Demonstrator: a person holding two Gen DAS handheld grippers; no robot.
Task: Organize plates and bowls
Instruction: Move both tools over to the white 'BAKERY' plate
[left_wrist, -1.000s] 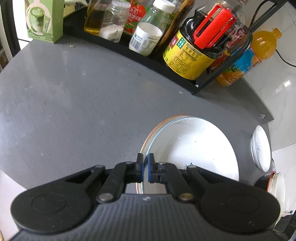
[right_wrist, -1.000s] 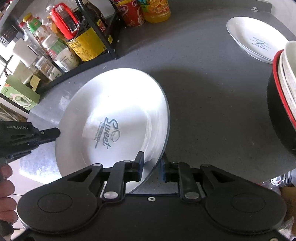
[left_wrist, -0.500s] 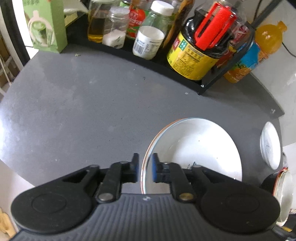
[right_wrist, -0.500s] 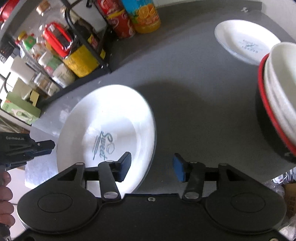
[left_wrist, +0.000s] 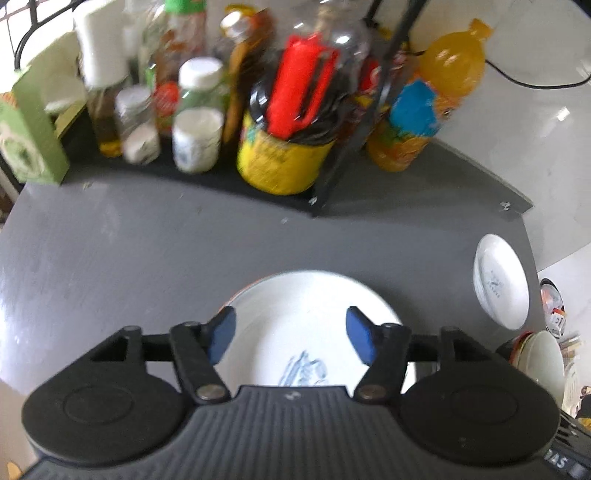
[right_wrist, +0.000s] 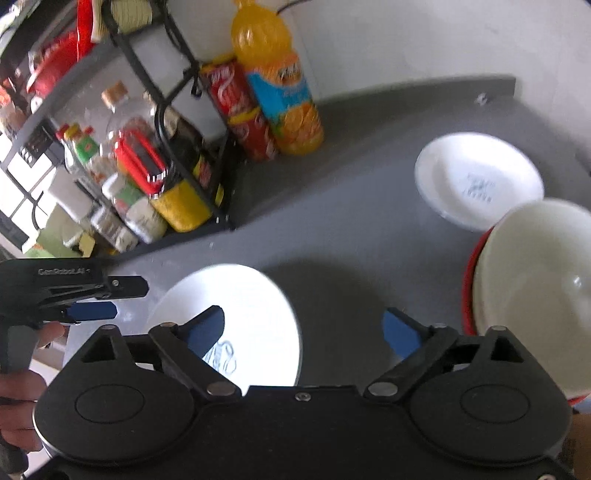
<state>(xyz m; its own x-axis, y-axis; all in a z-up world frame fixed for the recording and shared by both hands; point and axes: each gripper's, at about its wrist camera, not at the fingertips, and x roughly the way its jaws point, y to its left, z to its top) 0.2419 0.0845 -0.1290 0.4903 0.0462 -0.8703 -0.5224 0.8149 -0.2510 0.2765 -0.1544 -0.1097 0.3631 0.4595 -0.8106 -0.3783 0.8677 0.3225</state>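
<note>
From the left, the left gripper hangs above the large round white ceramic plate with a blue printed motif, its blue pads spreading wider and clear of the rim, nothing pressed between them. That plate lies flat on the dark grey tabletop, at about six o'clock on the surface in the left wrist view. The black wire rack of bottles and jars stands across eleven to one o'clock, with the orange juice bottle just beside it at one o'clock.

Further right, the right gripper is likewise over the table, its jaws opening to nearly full spread; the plate's right edge shows beneath the left finger, untouched. At two o'clock in the right wrist view sits a smaller round white plate with a faint print, and at three o'clock a stack of white bowls nested in a red-rimmed dark bowl, just beside it.

Risks, as I judge them: the bowl stack sits close to the right gripper's outer finger, so a sideways swing with jaws this wide could clip its rim and tip or slide the nest. The large plate is glossy and shallow-rimmed, so a later pinch on its thin edge could slip. Both views are blurred, so exact clearance over the plate cannot be told.
</note>
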